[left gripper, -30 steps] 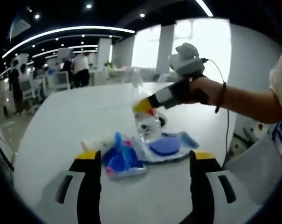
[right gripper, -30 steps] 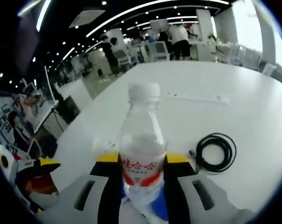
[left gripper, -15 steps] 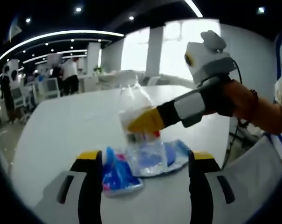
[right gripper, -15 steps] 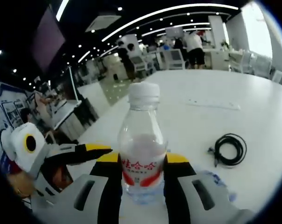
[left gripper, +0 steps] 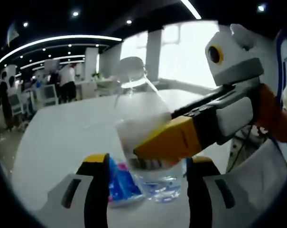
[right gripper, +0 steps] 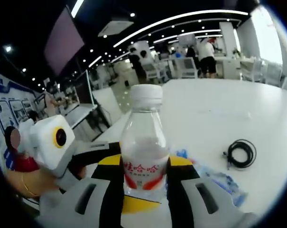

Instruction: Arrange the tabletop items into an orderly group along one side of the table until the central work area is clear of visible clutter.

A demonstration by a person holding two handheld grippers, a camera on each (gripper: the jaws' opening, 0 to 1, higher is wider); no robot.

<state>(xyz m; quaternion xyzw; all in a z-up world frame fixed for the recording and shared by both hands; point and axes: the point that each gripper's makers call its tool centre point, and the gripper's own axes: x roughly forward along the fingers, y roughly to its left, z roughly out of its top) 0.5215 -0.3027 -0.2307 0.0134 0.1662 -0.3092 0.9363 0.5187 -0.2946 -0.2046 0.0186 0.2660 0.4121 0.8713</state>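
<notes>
One clear plastic water bottle [right gripper: 144, 147] is sitting clamped in my right gripper [right gripper: 144, 166]; my left gripper [left gripper: 148, 164], at nine o'clock, is gaping empty.

Count, taken from around the clear water bottle [right gripper: 144, 156]: one bottle, white-capped, with one red-and-white label band.

Hand-held grippers: two, the right hand-held gripper [right gripper: 144, 178] and the left hand-held gripper [left gripper: 145, 183].

Beyond the bottle on the white counter [right gripper: 214, 114]: one coiled black cable [right gripper: 241, 153].

Beside the bottle's base: one blue packet [left gripper: 120, 185], and one clear wrapper with blue print [right gripper: 219, 180].

People standing far behind the bottle: at least two; others too blurred to count.
</notes>
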